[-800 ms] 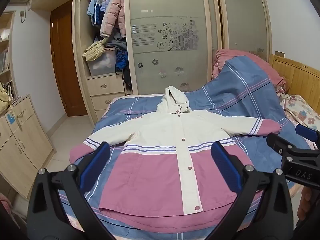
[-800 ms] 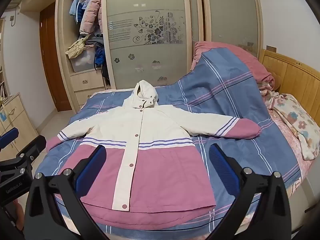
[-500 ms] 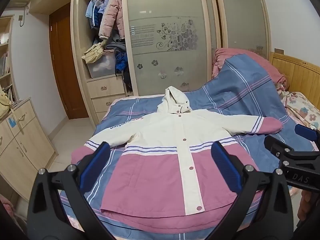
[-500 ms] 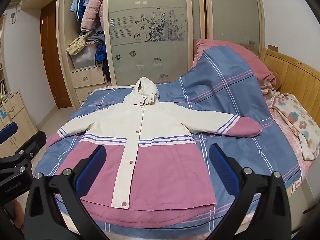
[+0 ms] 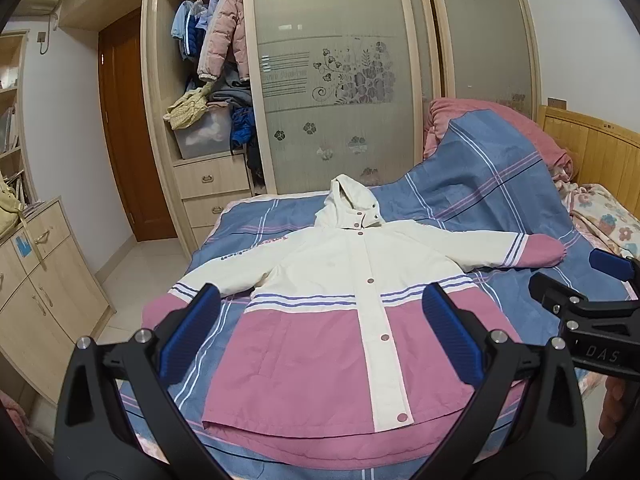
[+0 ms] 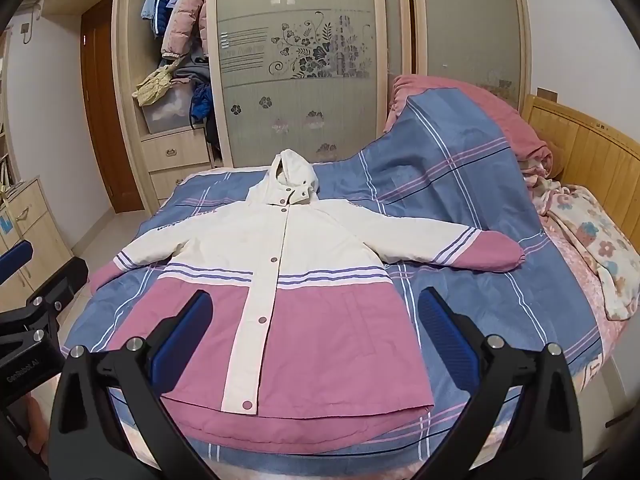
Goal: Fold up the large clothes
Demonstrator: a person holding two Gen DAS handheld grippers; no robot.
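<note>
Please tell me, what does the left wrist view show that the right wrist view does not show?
Only the left wrist view shows the open left gripper close up, the right gripper from the side, and more of the cabinet. Only the right wrist view shows the open right gripper close up and the bed's right edge. Both show the jacket lying flat and unfolded on the bed, the wardrobe and the headboard.

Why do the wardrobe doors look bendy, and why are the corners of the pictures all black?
Left wrist view: the fisheye lens bows the wardrobe door frames outward and leaves dark round corners; the jacket in the middle is sharp. Right wrist view: same curving and black corners, a soft ceiling-light glare on the frosted glass, even light, no hard shadows.
</note>
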